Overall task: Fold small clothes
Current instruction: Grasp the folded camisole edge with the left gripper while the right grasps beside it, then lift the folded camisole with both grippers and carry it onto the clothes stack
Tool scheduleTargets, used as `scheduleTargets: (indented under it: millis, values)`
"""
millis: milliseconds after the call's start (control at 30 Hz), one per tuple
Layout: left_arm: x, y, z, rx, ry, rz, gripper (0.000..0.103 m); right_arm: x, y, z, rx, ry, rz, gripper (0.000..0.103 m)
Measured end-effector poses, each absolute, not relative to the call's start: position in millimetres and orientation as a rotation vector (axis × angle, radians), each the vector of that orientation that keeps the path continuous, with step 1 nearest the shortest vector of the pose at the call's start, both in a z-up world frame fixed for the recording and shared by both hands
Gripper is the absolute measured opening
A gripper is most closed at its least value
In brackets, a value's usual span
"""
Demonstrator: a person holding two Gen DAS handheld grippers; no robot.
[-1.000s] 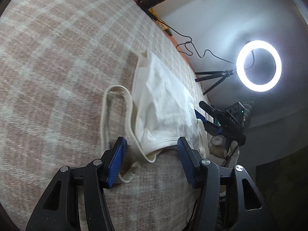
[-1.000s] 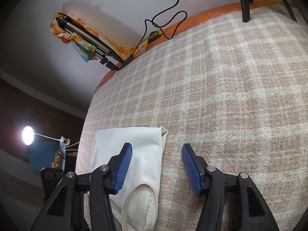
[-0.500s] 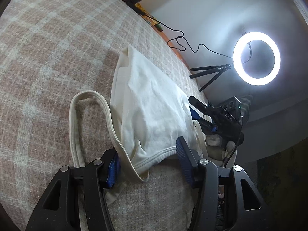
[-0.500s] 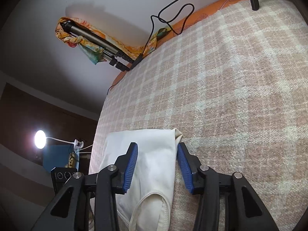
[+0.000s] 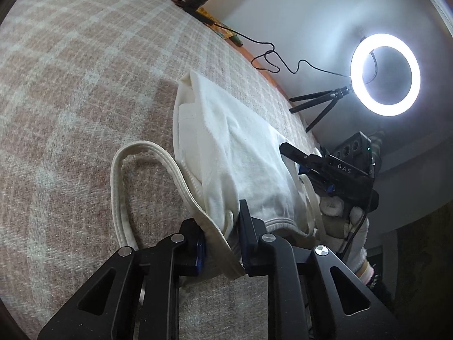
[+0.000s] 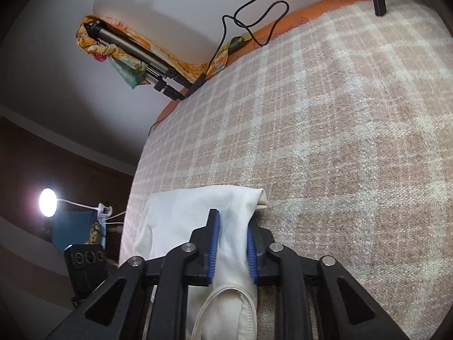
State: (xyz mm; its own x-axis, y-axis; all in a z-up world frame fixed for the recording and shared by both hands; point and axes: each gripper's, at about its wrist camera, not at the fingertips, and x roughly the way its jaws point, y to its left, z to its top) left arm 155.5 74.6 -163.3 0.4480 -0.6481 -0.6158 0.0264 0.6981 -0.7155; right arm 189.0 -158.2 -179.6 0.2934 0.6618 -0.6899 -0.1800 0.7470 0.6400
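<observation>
One label legible: "DAS" on right gripper point(image 5: 300, 170).

Checked pink-and-cream blanket point(image 6: 339, 155) under a cream garment point(image 5: 240, 147)

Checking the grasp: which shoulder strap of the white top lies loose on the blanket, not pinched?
The looped strap left of the left gripper lies free on the checked blanket; the other strap bunches by the right gripper.

checked blanket point(image 6: 354, 147) | ring light point(image 5: 385, 75) on tripod | black cable point(image 6: 249, 25) | desk lamp point(image 6: 47, 206)
</observation>
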Motion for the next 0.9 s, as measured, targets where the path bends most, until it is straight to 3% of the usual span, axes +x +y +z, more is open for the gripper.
scheduleTargets:
  millis: [167, 900]
  values:
    - [154, 67, -156, -0.660, 1.012, -0.467, 0.014, 186, -154, -170, 0.458, 1.121, 0.580, 0.008]
    - [161, -5, -109, -0.517, 0.918, -0.631, 0.012, 148, -204, -96, 0.405, 0.962, 0.515, 0.007]
